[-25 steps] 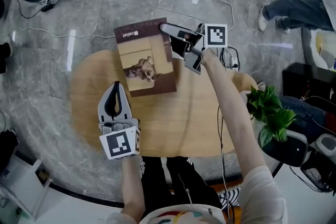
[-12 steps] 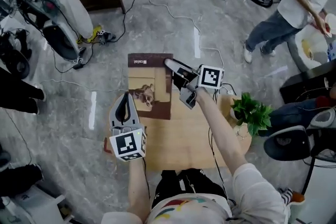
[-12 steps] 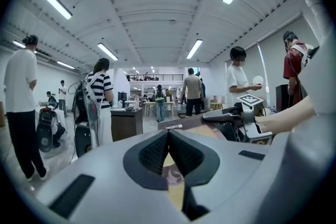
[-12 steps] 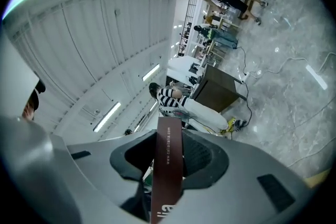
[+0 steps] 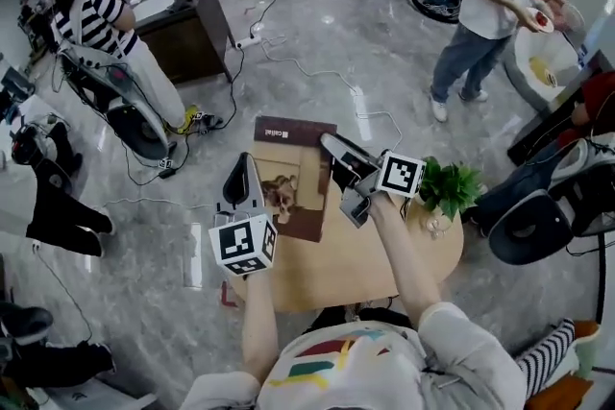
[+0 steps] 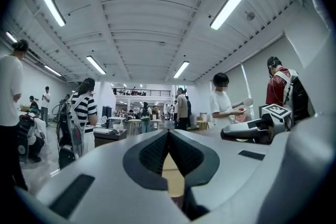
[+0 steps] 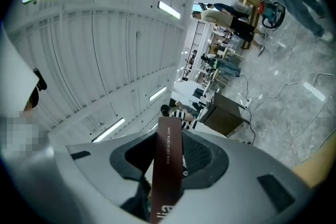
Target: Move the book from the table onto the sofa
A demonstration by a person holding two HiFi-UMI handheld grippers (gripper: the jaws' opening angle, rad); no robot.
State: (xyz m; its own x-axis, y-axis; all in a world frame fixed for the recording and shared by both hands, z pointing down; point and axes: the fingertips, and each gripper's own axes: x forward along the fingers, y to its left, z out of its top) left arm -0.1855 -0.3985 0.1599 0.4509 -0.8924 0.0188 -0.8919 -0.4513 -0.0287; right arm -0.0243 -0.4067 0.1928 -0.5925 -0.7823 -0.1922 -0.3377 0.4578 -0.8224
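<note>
Right gripper pinches a thin brown book over the far edge of a round pale wooden table; left gripper pressed together, seemingly empty; leafy green plant at right edge.

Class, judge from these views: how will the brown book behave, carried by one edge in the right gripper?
Probably stiff: the book juts out flat with the right gripper pinching one edge. Likely light, since one pinch carries it. Held off-centre, it may pivot or slip.

The book is now up off the table — the right gripper carries it higher, the left gripper rises beside it — the table looks smaller below.
</note>
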